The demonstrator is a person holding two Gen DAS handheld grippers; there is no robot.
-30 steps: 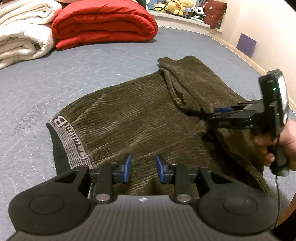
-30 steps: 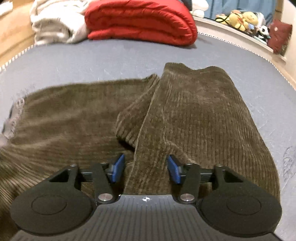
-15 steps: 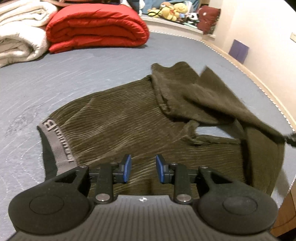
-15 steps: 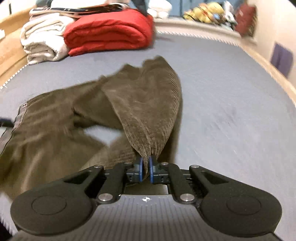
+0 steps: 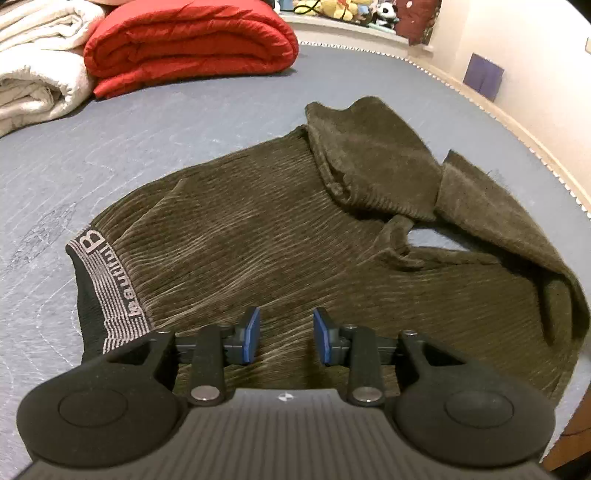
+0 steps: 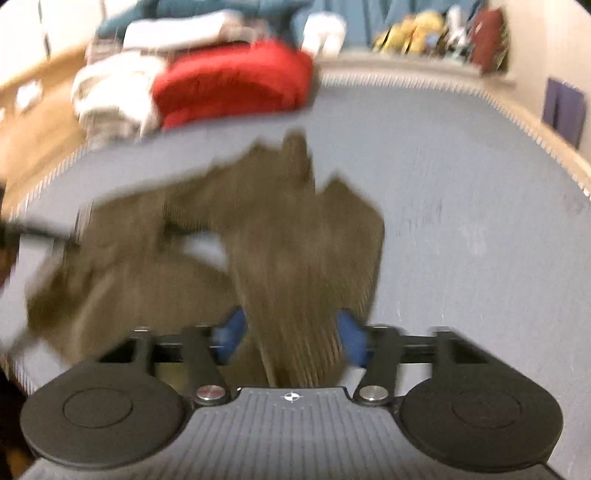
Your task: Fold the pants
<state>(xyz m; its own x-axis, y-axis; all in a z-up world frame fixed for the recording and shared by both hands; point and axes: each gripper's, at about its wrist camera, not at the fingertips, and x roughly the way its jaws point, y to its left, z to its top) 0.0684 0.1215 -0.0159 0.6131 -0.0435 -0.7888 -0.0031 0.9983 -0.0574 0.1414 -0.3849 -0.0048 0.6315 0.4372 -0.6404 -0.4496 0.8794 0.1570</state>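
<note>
Brown corduroy pants [image 5: 280, 236] lie on the grey-blue bed, their grey lettered waistband [image 5: 107, 284] at the left. One leg is bunched at the far side and the other leg [image 5: 491, 221] lies spread toward the right. My left gripper [image 5: 284, 339] is open and empty over the near hip. The right wrist view is blurred: my right gripper [image 6: 291, 336] is open, its blue pads wide apart, with the pant leg [image 6: 306, 258] lying between them, not pinched.
A folded red quilt [image 5: 192, 40] and white blankets [image 5: 33, 62] sit at the bed's far left. Stuffed toys [image 5: 340, 7] line the far ledge. The bed's edge [image 5: 543, 155] and a wall run along the right.
My right gripper shut on the pant leg and pulled it out to the right, then opened and let it go. It is now moving back. The left gripper has barely moved.
</note>
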